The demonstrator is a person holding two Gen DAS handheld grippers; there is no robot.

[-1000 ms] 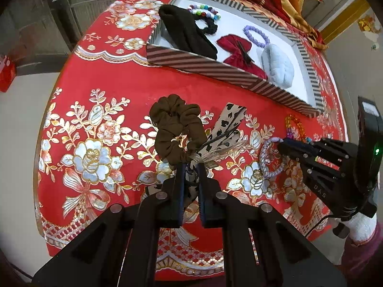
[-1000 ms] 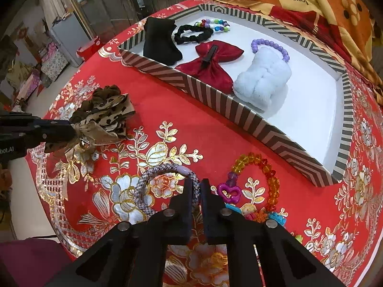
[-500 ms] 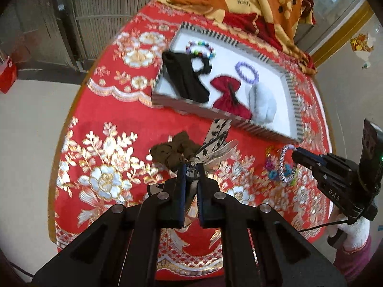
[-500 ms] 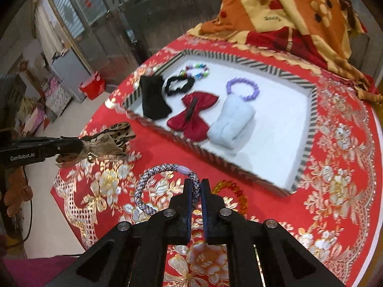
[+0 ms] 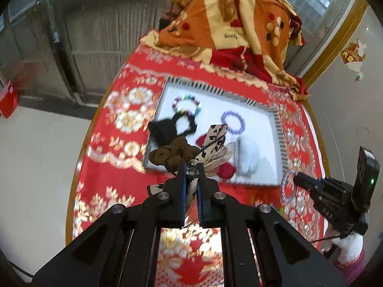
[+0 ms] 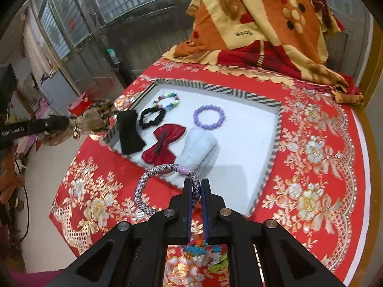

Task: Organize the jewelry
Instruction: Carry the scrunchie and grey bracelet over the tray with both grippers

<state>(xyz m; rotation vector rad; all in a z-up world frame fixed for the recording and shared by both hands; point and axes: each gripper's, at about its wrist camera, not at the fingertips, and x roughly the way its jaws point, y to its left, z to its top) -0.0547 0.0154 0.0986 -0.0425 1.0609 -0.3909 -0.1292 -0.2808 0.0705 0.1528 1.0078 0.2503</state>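
My left gripper (image 5: 191,167) is shut on a brown scrunchie with a leopard-print bow (image 5: 189,150) and holds it in the air near the tray's front left; it also shows in the right wrist view (image 6: 88,122). My right gripper (image 6: 195,184) is shut on a grey braided bracelet (image 6: 153,184) and holds it above the tray's near edge; that bracelet shows in the left wrist view (image 5: 286,186). The white tray with striped walls (image 6: 253,129) holds a black hair band (image 6: 130,131), a black scrunchie (image 6: 152,117), a red bow (image 6: 164,147), a white fluffy clip (image 6: 198,150), a purple bead bracelet (image 6: 209,117) and a multicoloured bead bracelet (image 6: 166,100).
The round table has a red cloth with gold flowers (image 6: 311,167). An orange and red blanket (image 6: 258,24) is heaped at the far side. Colourful trinkets (image 6: 201,251) lie on the cloth under my right gripper. A red box (image 6: 79,104) stands on the floor to the left.
Both grippers have risen off the cloth with their items and moved toward the tray. The scrunchie and the braided bracelet now hang in the air.
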